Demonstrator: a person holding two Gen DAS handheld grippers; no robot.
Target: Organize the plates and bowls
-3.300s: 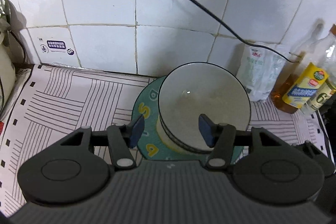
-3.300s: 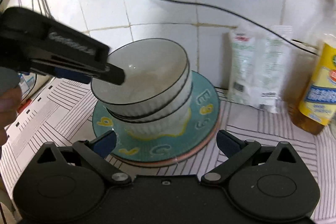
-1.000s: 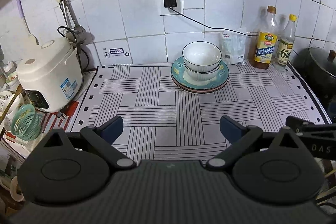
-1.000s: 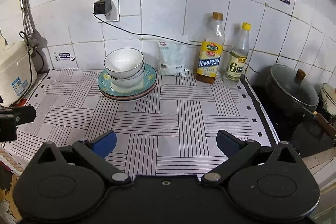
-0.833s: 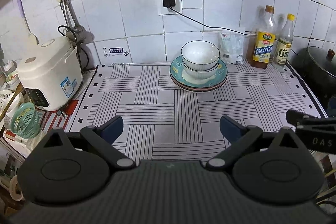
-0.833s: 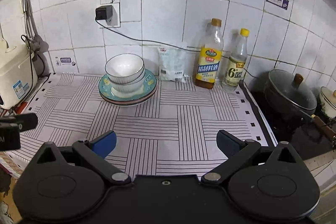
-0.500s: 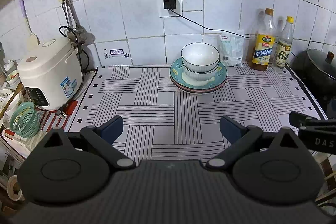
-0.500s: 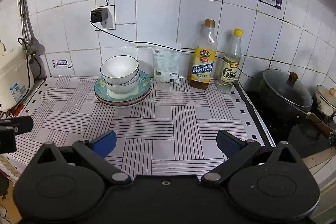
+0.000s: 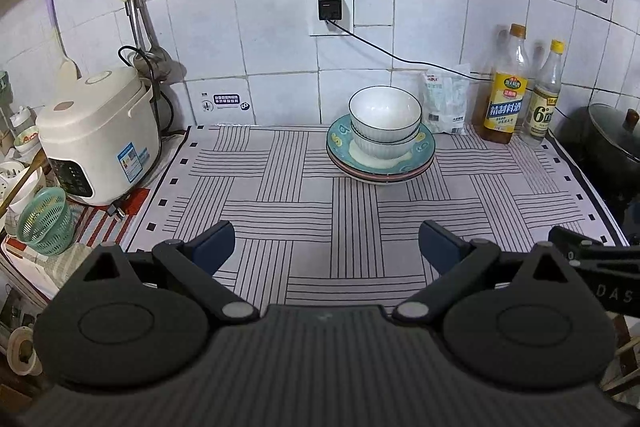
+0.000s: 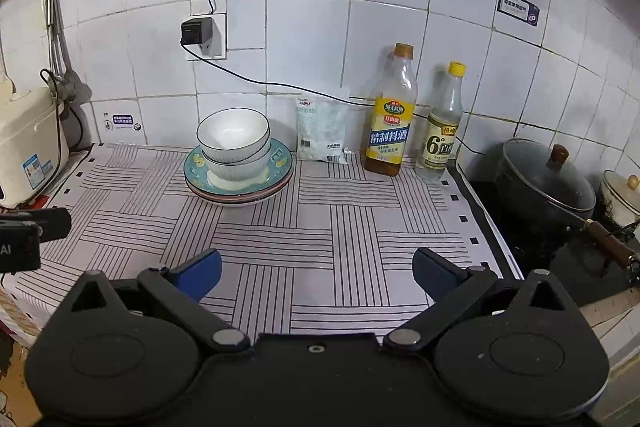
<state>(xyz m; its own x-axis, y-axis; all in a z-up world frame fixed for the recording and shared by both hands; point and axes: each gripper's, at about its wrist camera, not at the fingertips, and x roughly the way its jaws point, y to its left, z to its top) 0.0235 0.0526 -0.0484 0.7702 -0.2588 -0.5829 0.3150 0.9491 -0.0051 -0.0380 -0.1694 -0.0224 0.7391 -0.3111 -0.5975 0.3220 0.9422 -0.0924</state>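
Both the left tool and the right tool hang with jaws spread wide and nothing between them, well apart from the dishes. On the tabletop covered by a white cloth with black line blocks, two nested white ribbed bowls with dark rims sit on a stack of round plates topped by a teal lettered one, at about 12 o'clock from the left tool and 11 o'clock from the right. A white plastic packet and two clear yellow-capped bottles stand at 3 o'clock of the stack, a cream rice cooker at 9 o'clock.

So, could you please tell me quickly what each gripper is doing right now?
Left gripper: open, holding nothing.
Right gripper: open, holding nothing.
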